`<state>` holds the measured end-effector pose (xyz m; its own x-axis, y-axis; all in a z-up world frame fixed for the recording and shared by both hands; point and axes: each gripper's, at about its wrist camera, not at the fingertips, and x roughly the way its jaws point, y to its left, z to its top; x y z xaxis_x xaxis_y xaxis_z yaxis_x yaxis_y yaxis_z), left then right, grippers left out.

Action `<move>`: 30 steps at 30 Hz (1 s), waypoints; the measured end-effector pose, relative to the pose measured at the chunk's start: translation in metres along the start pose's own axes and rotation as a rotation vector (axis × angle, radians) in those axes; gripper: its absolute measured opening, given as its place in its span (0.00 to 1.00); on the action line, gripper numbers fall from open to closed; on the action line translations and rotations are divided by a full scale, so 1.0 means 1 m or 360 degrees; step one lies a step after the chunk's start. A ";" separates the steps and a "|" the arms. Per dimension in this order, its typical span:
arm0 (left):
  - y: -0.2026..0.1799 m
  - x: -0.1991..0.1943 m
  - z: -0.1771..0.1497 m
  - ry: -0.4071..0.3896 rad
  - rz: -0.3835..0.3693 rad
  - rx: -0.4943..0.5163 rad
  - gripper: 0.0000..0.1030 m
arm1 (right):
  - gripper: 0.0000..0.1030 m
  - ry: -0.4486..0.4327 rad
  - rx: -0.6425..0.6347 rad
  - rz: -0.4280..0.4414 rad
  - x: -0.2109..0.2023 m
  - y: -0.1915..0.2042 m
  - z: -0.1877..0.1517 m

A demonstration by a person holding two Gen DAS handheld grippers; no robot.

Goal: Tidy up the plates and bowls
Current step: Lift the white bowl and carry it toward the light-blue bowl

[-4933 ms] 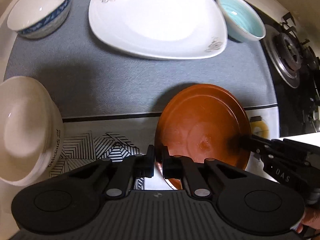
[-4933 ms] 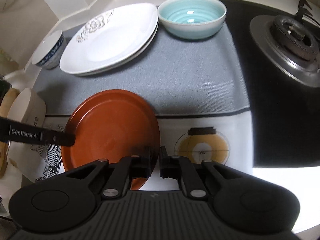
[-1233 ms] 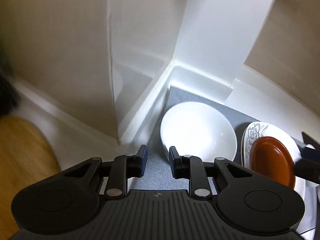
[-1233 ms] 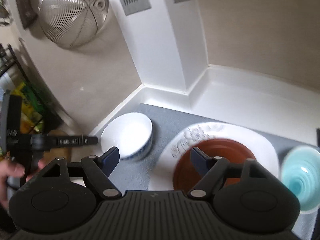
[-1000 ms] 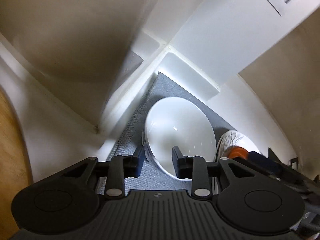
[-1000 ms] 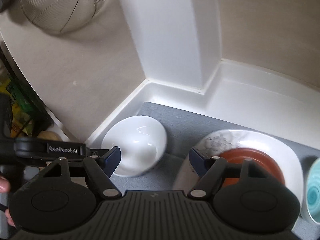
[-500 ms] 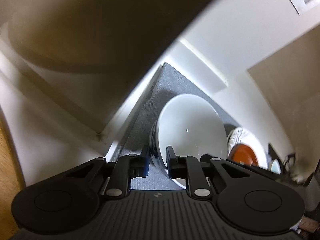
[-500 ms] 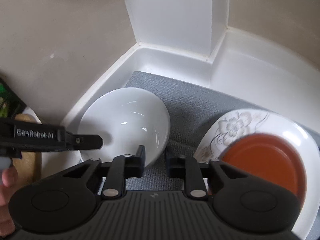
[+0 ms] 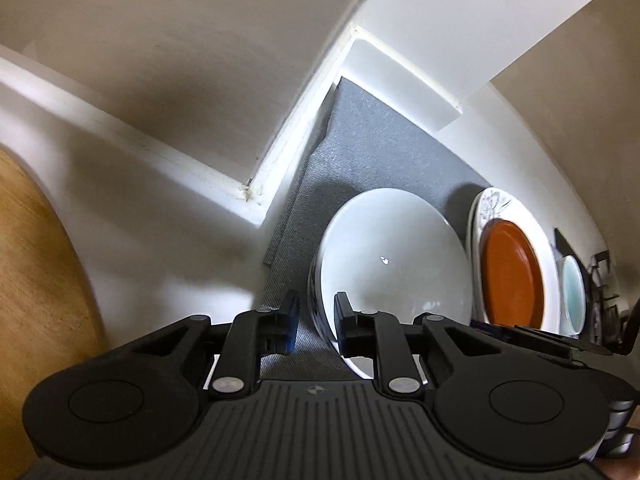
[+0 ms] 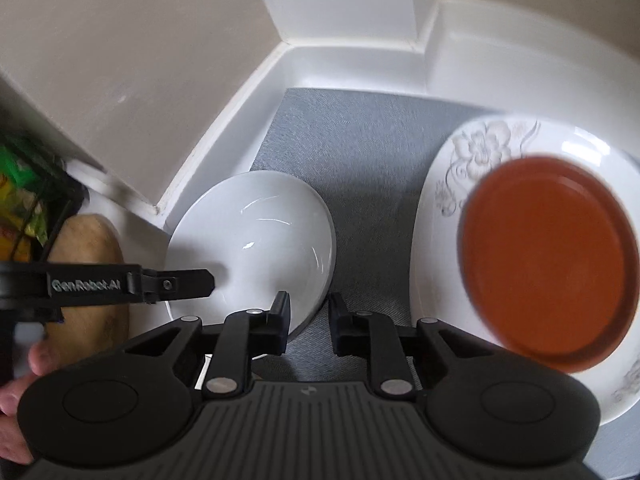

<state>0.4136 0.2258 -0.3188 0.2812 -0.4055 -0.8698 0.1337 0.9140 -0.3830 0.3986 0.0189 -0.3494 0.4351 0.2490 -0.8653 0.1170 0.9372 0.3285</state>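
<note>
A white bowl (image 9: pixel 394 264) sits inside a blue-patterned bowl at the back left corner of the grey mat (image 9: pixel 372 148). My left gripper (image 9: pixel 316 326) straddles the near-left rim of the bowls, its jaws close around the rim with small gaps showing. My right gripper (image 10: pixel 306 320) straddles the white bowl's (image 10: pixel 256 240) right rim in the same way. The left gripper's fingers (image 10: pixel 176 284) reach over the bowl's left edge in the right wrist view. A brown plate (image 10: pixel 548 268) lies on the white flowered plate (image 10: pixel 480 152), to the right.
A teal bowl (image 9: pixel 573 298) stands past the plates, with the stove's black grate (image 9: pixel 604 280) beyond. A wooden board (image 9: pixel 36 304) lies to the left. White wall ledges (image 10: pixel 224 140) close the corner behind the bowls. A wire rack with packets (image 10: pixel 28 196) stands far left.
Both grippers have come down to the white bowl and narrowed around its rim, left on the left side, right on the right side. The bowl still rests on the mat.
</note>
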 end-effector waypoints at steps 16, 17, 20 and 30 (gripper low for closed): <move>-0.051 -0.021 -0.004 0.0022 0.0125 0.0077 0.13 | 0.20 -0.0102 0.0255 0.0174 -0.033 -0.020 -0.011; -0.058 -0.024 -0.005 0.0017 0.0128 0.0092 0.13 | 0.20 -0.0118 0.0252 0.0179 -0.042 -0.022 -0.011; -0.083 -0.033 -0.008 -0.0001 0.0145 0.0137 0.13 | 0.21 -0.0214 0.0231 0.0200 -0.072 -0.031 -0.014; -0.223 -0.017 -0.010 0.0029 0.0156 0.0377 0.13 | 0.22 -0.0352 0.0404 0.0184 -0.154 -0.135 -0.035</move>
<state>0.3694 0.0288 -0.2221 0.2870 -0.3128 -0.9054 0.3262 0.9206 -0.2146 0.2841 -0.1374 -0.2741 0.6381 0.2651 -0.7228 0.2615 0.8084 0.5273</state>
